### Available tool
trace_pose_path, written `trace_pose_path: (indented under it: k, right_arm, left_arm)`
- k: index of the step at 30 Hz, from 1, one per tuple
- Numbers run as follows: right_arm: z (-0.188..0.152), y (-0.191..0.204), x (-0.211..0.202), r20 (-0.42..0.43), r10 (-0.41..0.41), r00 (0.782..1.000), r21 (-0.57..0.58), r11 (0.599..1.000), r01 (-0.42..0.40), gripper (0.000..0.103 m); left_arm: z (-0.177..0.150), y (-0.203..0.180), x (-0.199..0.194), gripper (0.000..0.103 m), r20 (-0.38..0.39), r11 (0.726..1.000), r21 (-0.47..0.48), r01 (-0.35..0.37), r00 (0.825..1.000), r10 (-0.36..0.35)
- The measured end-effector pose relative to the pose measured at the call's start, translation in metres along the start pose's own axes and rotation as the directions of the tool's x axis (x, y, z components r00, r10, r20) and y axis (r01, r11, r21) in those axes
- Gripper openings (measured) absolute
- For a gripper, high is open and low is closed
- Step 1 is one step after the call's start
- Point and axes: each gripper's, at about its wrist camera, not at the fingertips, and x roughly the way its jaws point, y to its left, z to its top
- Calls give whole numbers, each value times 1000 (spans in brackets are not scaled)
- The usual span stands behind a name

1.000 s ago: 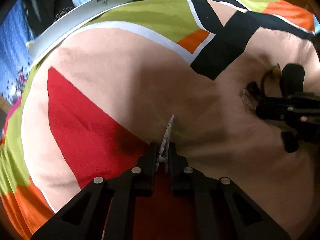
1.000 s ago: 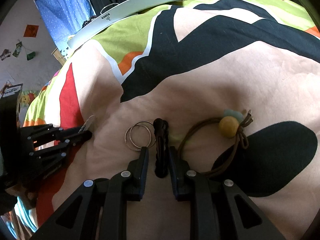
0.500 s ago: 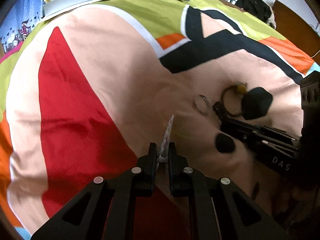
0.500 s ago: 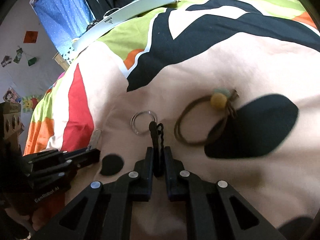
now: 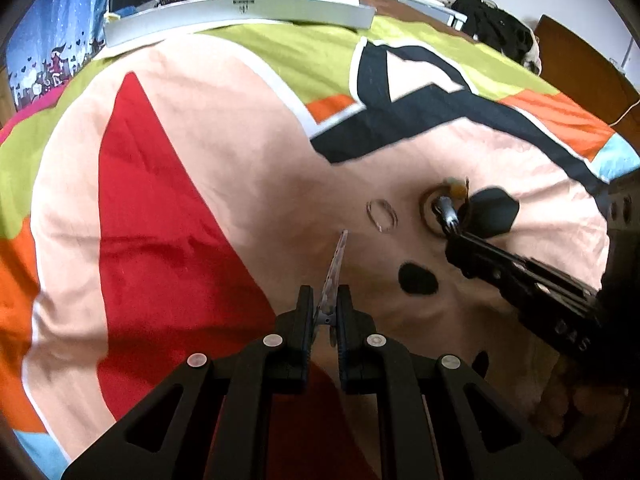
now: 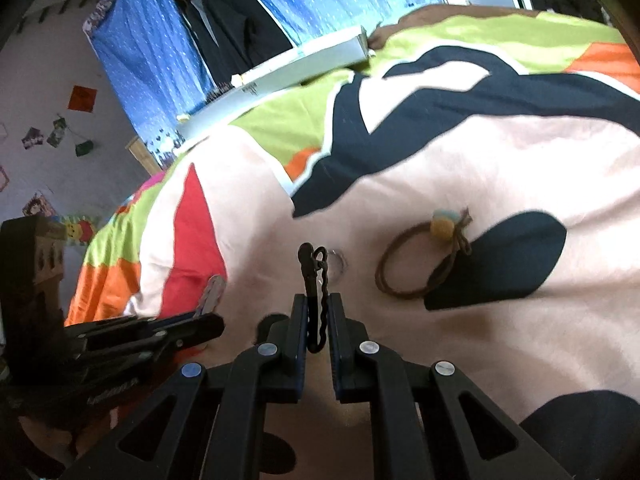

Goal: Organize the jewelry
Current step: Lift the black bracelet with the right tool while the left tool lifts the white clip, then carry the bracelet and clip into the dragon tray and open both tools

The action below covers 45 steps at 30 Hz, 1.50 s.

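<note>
Above the patterned bedspread [image 5: 224, 128], the left gripper [image 5: 325, 308] pinches a silver clip [image 5: 335, 268] and the right gripper [image 6: 318, 320] a black clip [image 6: 314, 276]; only the right view shows wall pictures [image 6: 56, 132].

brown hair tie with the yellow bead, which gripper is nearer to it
Right. The right gripper, shut on a black hair clip, sits just beside the hair tie. The left gripper, holding a silver clip, is farther off, beyond the rings.

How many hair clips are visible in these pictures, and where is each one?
2. A silver metal hair clip is held in the left gripper. A black wavy hair clip is held in the right gripper. Others may be hidden beyond view.
</note>
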Motion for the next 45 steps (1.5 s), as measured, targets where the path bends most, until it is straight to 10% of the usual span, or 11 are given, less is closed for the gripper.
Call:
trace_pose_path:
  k: [6,15,23,45]
  right_arm:
    - [38,0,-8,62,12,998,-6,1000,-12,10]
    - [189,9,26,197,32,980,-144,990,-4,10]
    - [269,7,87,232,-27,972,-135,989,60,10]
    - [269,-19,126,121,-129,984,-100,985,141,11]
  left_arm:
    - [46,18,-7,8,106,999,-25,22,994,-19]
    - [198,63,-26,8,298,1000,-7,-29,954,30]
    - [283,101,22,8,322,993,-80,-84,941,106]
    - [280,127,62,9,221,991,-133,-20,974,49]
